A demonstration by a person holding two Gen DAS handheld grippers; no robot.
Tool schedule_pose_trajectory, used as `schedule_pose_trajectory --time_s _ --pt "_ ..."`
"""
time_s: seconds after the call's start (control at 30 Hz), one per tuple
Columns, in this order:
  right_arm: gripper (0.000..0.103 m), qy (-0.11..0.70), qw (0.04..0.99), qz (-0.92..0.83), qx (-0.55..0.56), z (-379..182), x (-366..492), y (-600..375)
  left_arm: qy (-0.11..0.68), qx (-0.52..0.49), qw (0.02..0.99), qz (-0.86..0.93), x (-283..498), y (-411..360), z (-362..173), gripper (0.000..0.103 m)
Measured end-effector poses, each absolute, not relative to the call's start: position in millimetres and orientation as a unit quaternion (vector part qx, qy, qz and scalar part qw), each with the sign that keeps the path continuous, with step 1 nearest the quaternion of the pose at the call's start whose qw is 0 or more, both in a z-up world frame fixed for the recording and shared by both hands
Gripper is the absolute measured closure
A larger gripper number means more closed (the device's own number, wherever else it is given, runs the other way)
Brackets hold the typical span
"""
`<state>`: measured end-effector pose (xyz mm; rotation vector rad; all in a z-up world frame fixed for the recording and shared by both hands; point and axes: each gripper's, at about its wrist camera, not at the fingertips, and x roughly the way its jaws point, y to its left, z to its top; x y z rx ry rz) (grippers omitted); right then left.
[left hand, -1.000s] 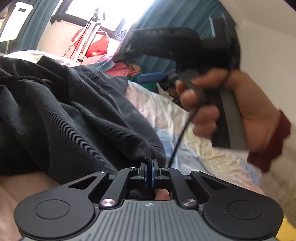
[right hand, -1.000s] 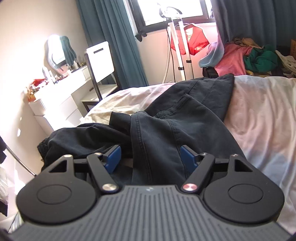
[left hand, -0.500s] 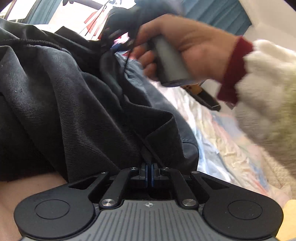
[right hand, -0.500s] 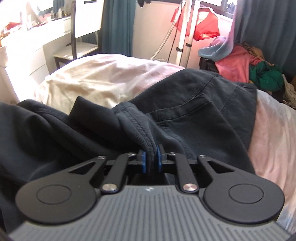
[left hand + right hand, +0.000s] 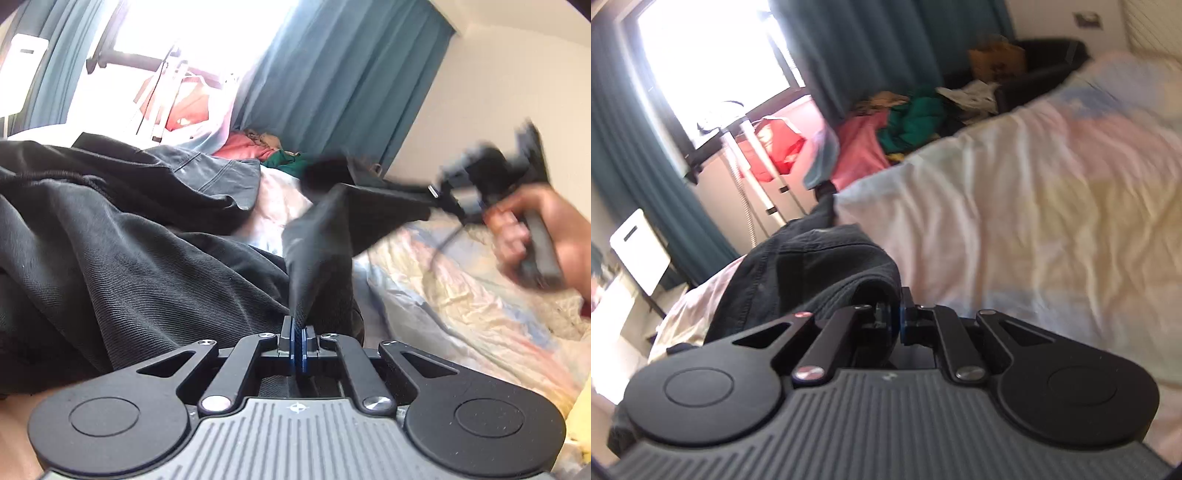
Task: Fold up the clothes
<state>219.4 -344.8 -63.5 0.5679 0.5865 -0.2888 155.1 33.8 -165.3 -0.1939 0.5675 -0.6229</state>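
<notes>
Right gripper (image 5: 436, 199) has swung out to the right, pulling a fold of the dark trousers (image 5: 147, 266) taut. Left gripper (image 5: 297, 341) is clamped on that fold just ahead of it; the rest is heaped left on the bed (image 5: 461, 295).

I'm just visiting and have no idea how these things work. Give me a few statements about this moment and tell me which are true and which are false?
1. The left gripper is shut on the dark trousers. True.
2. The right gripper holds nothing. False: it also clamps the dark trousers.
3. The trousers lie on a bed. True.
4. The curtains are red. False: they are teal.
</notes>
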Motion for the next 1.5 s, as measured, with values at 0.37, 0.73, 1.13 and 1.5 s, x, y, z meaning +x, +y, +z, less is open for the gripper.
schedule_pose_trajectory --time_s 0.37,0.73,1.13,1.5 --pt "0.093 0.353 0.827 -0.107 0.424 -166.9 114.0 -398.9 0.283 -0.02 0.917 -0.282 110.8 -2.8 -157.0 0.1" --pt "0.032 0.322 0.854 -0.135 0.385 -159.2 114.9 -406.0 0.3 -0.005 0.918 -0.258 107.7 -12.6 -162.5 0.099" --pt "0.042 0.363 0.92 -0.129 0.074 -174.7 170.5 -347.9 0.303 -0.009 0.918 -0.254 111.9 -15.6 -168.9 0.098" --pt "0.093 0.233 0.894 -0.239 0.298 -158.7 148.7 -427.3 0.295 0.005 0.918 -0.264 109.3 -24.2 -171.7 0.093"
